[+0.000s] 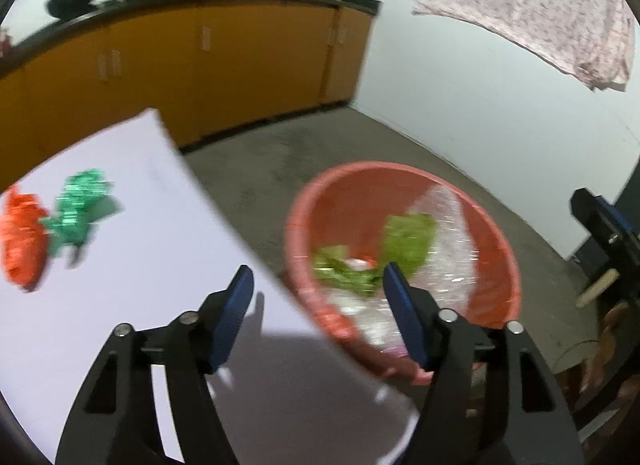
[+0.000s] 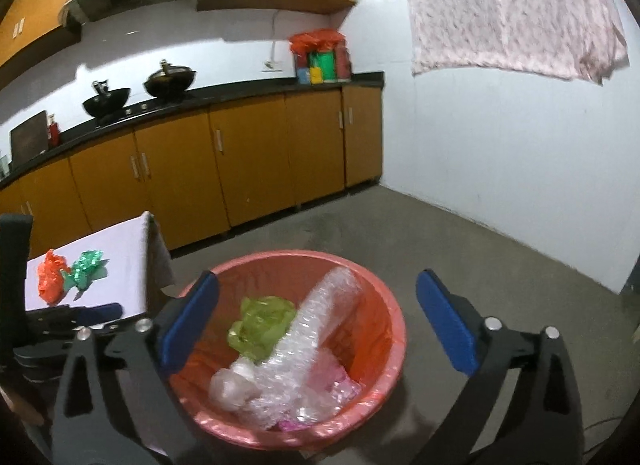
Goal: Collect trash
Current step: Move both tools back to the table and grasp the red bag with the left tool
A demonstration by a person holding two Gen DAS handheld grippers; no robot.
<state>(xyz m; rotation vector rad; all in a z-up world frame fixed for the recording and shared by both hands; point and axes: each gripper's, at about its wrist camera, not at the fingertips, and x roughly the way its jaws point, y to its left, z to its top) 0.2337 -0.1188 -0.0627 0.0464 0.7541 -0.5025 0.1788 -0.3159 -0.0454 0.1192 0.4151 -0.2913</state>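
Note:
A pink trash bin stands on the floor beside a white table. It holds a light green bag, bubble wrap and other clear plastic. On the table lie a crumpled orange wrapper and a crumpled green wrapper. My left gripper is open and empty over the table's edge by the bin. My right gripper is open and empty above the bin.
Orange base cabinets with a black counter run along the back wall, with two woks and a red bag of goods. A pink cloth hangs on the white wall. Bare concrete floor lies right of the bin.

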